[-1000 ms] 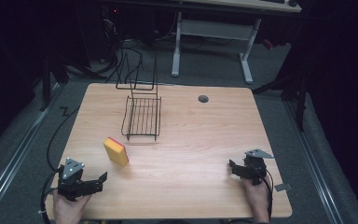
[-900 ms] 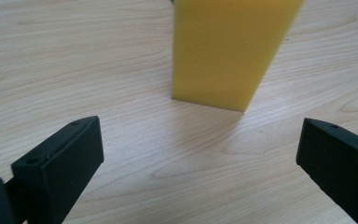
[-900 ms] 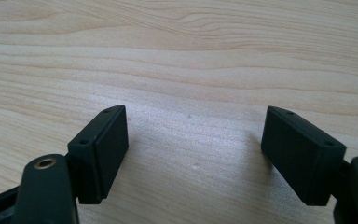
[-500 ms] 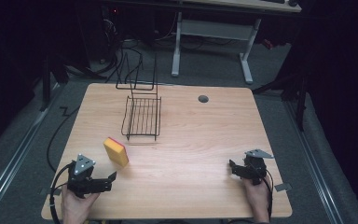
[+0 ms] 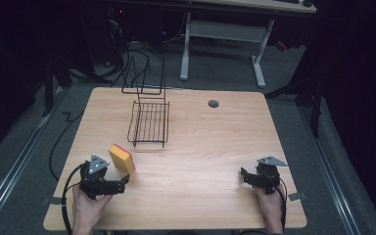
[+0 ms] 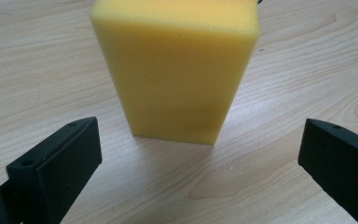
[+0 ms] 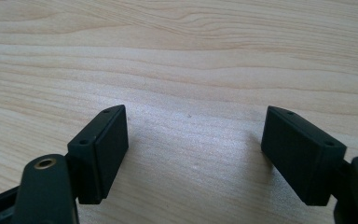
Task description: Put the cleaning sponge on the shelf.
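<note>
A yellow sponge (image 5: 123, 159) with a red backing stands on edge on the wooden table (image 5: 200, 142), left of centre. In the left gripper view the sponge (image 6: 177, 70) rises just ahead of the two spread jaws, apart from both. My left gripper (image 5: 123, 182) is open, right below the sponge at the table's front left. At the front right my right gripper (image 5: 243, 176) rests open on the wood, and its own view (image 7: 193, 140) has bare table between the fingers.
A black wire rack (image 5: 149, 122) sits beyond the sponge, with a taller wire frame (image 5: 144, 78) at the table's far edge. A round grommet (image 5: 213, 103) marks the far side. Cables trail off the left edge.
My left gripper has moved right and forward, from the front left corner up to the sponge. The right gripper has stayed still.
</note>
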Available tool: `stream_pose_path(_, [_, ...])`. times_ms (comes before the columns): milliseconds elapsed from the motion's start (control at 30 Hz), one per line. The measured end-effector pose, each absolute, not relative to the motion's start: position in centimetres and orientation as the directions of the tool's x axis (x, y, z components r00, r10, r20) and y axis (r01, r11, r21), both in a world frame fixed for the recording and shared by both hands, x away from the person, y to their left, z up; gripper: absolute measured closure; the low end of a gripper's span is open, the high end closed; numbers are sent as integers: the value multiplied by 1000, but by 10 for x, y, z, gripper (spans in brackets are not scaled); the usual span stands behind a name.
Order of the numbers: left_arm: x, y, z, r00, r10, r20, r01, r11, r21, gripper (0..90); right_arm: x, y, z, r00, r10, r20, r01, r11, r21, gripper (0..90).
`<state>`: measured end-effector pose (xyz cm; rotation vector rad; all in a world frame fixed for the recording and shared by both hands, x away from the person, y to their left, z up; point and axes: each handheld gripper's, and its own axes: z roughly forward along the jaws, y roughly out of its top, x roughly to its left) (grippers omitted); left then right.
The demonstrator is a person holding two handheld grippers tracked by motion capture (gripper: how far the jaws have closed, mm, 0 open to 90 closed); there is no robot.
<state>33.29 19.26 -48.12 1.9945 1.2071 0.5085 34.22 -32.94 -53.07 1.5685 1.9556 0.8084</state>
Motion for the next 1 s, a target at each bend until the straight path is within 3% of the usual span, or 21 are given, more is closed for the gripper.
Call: stream_pose_path(1000, [364,188,-488,455,889,-46,606,-271,748,0,342,-329,-531,-210,978,-18,679,159,717,231])
